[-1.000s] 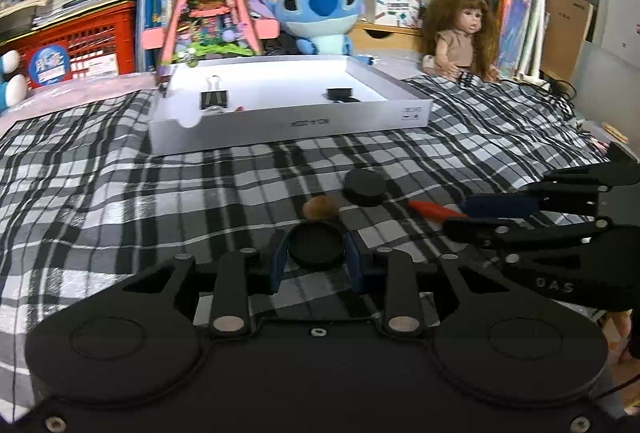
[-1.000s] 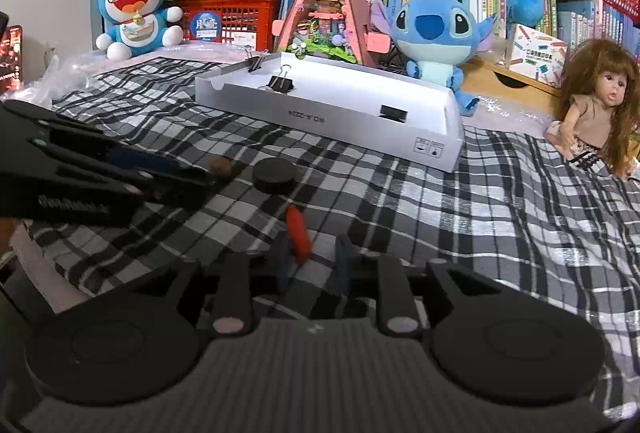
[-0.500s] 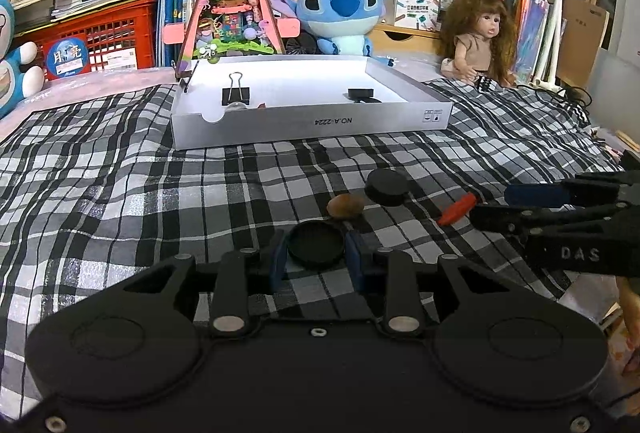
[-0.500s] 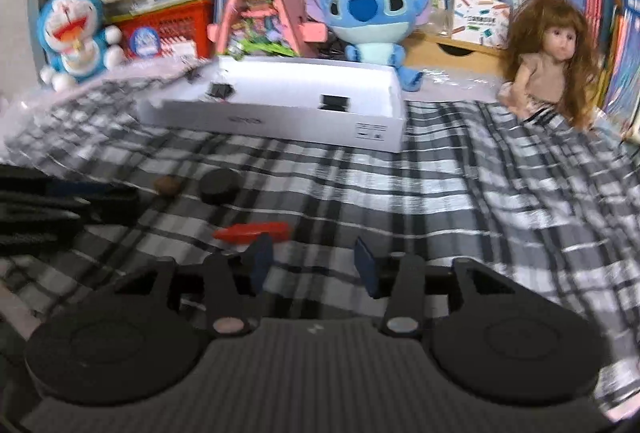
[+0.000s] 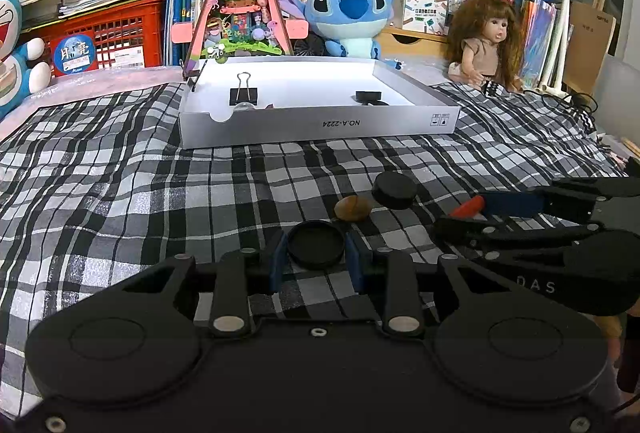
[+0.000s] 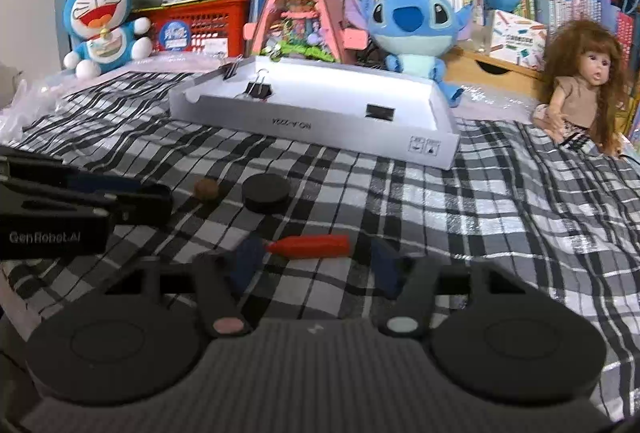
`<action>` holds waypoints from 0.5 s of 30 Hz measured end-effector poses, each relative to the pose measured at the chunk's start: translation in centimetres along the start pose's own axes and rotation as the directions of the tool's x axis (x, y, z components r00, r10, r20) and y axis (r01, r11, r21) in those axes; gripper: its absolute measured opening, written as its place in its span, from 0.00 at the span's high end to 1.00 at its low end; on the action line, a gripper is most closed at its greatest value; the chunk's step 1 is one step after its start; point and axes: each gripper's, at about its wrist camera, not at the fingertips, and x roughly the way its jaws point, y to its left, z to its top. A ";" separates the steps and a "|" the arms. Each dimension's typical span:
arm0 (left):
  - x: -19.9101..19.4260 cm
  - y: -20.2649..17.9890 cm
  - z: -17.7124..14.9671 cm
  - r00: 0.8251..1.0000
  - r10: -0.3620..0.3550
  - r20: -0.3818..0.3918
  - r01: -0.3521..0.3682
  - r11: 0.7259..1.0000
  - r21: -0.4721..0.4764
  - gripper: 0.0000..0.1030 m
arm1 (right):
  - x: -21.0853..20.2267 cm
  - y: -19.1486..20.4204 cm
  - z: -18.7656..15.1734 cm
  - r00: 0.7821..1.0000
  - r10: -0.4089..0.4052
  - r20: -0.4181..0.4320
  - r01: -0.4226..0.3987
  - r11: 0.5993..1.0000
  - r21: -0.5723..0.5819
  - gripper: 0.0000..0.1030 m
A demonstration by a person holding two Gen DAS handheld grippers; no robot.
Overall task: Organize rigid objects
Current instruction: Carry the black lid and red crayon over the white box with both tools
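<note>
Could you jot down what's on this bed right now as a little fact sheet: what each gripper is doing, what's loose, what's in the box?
Surface: black-and-white plaid blanket
Left gripper: shut on flat round black lid
Right gripper: closing, red pen-like stick lying between the fingers
Loose on blanket: black round puck, brown oval pebble
White shallow cardboard box: holds black binder clip and small black block
</note>
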 end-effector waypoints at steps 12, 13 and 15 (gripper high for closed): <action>0.2 0.0 1.3 1.000 -0.004 0.012 0.005 1.000 -0.009 0.71 | -0.6 -0.7 1.0 1.000 0.028 0.013 -0.029 0.998 0.055 0.53; 0.2 0.1 1.6 1.000 -0.004 0.014 0.004 1.000 -0.013 0.71 | -0.6 -0.8 1.2 1.000 0.028 0.014 -0.029 0.998 0.060 0.53; 0.4 0.2 2.1 1.000 -0.002 0.019 0.002 1.000 -0.019 0.71 | -0.6 -0.9 1.6 1.000 0.025 0.018 -0.026 0.998 0.063 0.53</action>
